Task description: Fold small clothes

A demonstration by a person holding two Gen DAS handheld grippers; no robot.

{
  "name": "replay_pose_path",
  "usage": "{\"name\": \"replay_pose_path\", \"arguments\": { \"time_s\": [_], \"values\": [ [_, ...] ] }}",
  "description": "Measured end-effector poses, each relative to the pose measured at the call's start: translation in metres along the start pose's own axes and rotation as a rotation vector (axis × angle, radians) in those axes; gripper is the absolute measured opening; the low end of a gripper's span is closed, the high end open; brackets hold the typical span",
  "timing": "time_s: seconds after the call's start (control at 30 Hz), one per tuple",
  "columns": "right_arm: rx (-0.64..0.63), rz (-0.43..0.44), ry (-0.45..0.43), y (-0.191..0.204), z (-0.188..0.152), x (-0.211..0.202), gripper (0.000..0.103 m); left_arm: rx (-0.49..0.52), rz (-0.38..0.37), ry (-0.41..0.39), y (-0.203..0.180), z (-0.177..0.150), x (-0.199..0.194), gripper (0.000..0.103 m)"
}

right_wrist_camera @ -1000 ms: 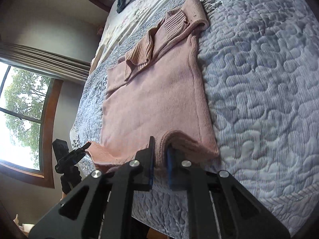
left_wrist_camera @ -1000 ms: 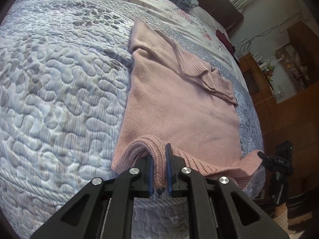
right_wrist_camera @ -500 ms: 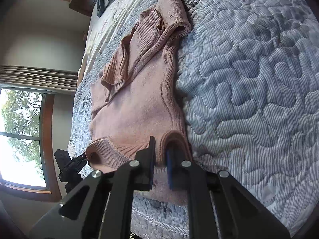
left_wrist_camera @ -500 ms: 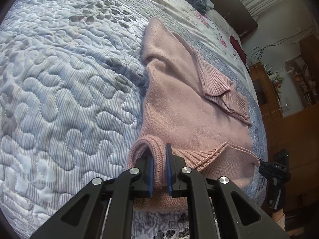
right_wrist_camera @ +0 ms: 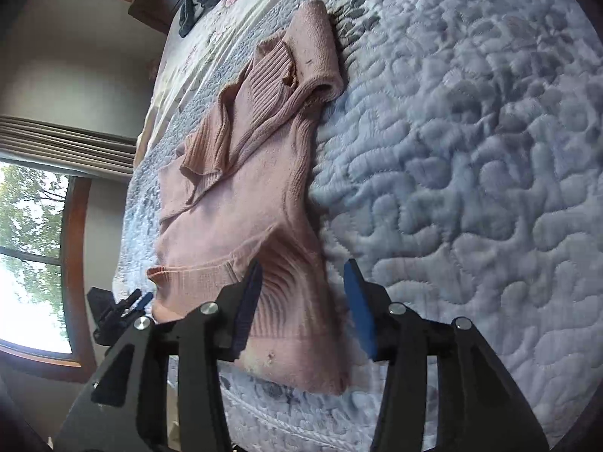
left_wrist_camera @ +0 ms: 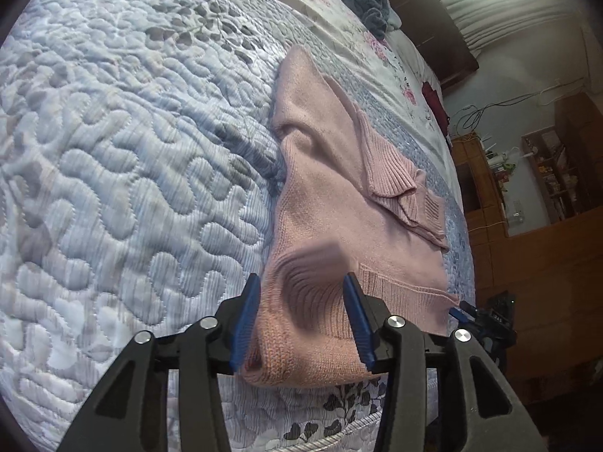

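Blue-grey quilted bedspread with a wavy stitched pattern, covering most of both views; dark leaf prints near the front edge. Further back, a pale floral sheet with a dark grey-blue heap of cloth on it, before a dark wooden headboard. In the left wrist view, wooden cabinets and shelves along the wall, with loose cables above. In the right wrist view, a wood-framed window with green trees outside, and a grey curtain over it.

Pink knitted sweater lying on the bedspread near the front edge of the bed, sleeves folded across the body, ribbed hem brought up over the lower part.

Left gripper with blue pads wide apart, standing on both sides of the folded hem, which bulges between them, a little blurred. Right gripper also spread wide, over the other corner of the hem, one pad above the sweater, the other above the bare quilt.

Compared with half a second ago: both pairs of pads then pressed together on a pinched ridge of the hem, now released. Hem then raised in a loop, now lying down on the sweater body. Sweater shorter along its length than one second ago.
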State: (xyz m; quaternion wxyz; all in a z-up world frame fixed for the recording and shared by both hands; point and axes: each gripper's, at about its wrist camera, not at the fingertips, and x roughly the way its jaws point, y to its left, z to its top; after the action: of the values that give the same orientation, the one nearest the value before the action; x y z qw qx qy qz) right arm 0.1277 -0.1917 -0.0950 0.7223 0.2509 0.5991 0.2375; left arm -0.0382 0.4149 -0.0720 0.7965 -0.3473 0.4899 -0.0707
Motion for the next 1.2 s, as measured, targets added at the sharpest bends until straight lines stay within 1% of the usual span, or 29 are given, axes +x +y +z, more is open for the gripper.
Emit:
{"name": "replay_pose_path", "arguments": {
  "time_s": [0.07, 0.17, 0.2, 0.3, 0.37, 0.4, 0.47, 0.53, 0.63, 0.67, 0.73, 0.8, 0.9, 0.97, 1.03, 1.1, 1.13, 1.2],
  "values": [
    [-0.027, -0.018, -0.012, 0.001, -0.001, -0.006, 0.045, 0.066, 0.041, -0.007, -0.007, 0.0, -0.004, 0.046],
    [-0.056, -0.04, -0.02, 0.004, -0.005, -0.012, 0.045, 0.201, 0.113, -0.01, -0.027, 0.0, 0.0, 0.047],
    [-0.068, -0.046, -0.022, 0.005, -0.007, -0.014, 0.045, 0.238, 0.137, -0.001, -0.033, 0.001, 0.004, 0.05],
    [-0.108, -0.071, -0.023, 0.015, -0.011, -0.012, 0.045, 0.343, 0.226, 0.02, -0.048, 0.003, 0.021, 0.052],
    [-0.131, -0.082, -0.02, 0.024, -0.013, -0.005, 0.045, 0.393, 0.266, 0.043, -0.052, 0.005, 0.034, 0.052],
    [-0.14, -0.084, -0.015, 0.026, -0.014, -0.004, 0.045, 0.407, 0.274, 0.056, -0.053, 0.006, 0.039, 0.052],
    [-0.158, -0.096, -0.009, 0.03, -0.014, 0.0, 0.046, 0.423, 0.282, 0.079, -0.053, 0.008, 0.048, 0.052],
    [-0.173, -0.108, -0.008, 0.033, -0.014, 0.002, 0.046, 0.437, 0.302, 0.077, -0.053, 0.01, 0.053, 0.052],
    [-0.188, -0.118, -0.006, 0.036, -0.012, 0.007, 0.046, 0.455, 0.285, 0.076, -0.056, 0.009, 0.057, 0.05],
    [-0.196, -0.126, -0.006, 0.037, -0.011, 0.008, 0.046, 0.464, 0.259, 0.076, -0.057, 0.008, 0.058, 0.047],
    [-0.219, -0.144, -0.005, 0.04, -0.009, 0.011, 0.047, 0.491, 0.258, 0.07, -0.062, 0.005, 0.058, 0.042],
    [-0.246, -0.159, 0.0, 0.044, -0.007, 0.016, 0.048, 0.506, 0.264, 0.068, -0.065, 0.004, 0.059, 0.029],
    [-0.306, -0.182, 0.011, 0.055, -0.006, 0.025, 0.051, 0.495, 0.239, 0.057, -0.065, 0.004, 0.056, 0.028],
    [-0.346, -0.207, 0.022, 0.062, -0.006, 0.033, 0.051, 0.501, 0.257, 0.055, -0.067, 0.004, 0.055, 0.028],
    [-0.379, -0.24, 0.031, 0.067, -0.006, 0.04, 0.051, 0.526, 0.291, 0.045, -0.072, 0.0, 0.052, 0.026],
    [-0.414, -0.257, 0.037, 0.071, -0.006, 0.045, 0.051, 0.569, 0.298, 0.024, -0.081, -0.007, 0.046, 0.023],
    [-0.431, -0.261, 0.042, 0.073, -0.006, 0.048, 0.052, 0.591, 0.303, 0.016, -0.085, -0.011, 0.043, 0.023],
    [-0.463, -0.275, 0.05, 0.077, -0.006, 0.054, 0.054, 0.622, 0.289, 0.012, -0.093, -0.017, 0.04, 0.023]
  ]
}}
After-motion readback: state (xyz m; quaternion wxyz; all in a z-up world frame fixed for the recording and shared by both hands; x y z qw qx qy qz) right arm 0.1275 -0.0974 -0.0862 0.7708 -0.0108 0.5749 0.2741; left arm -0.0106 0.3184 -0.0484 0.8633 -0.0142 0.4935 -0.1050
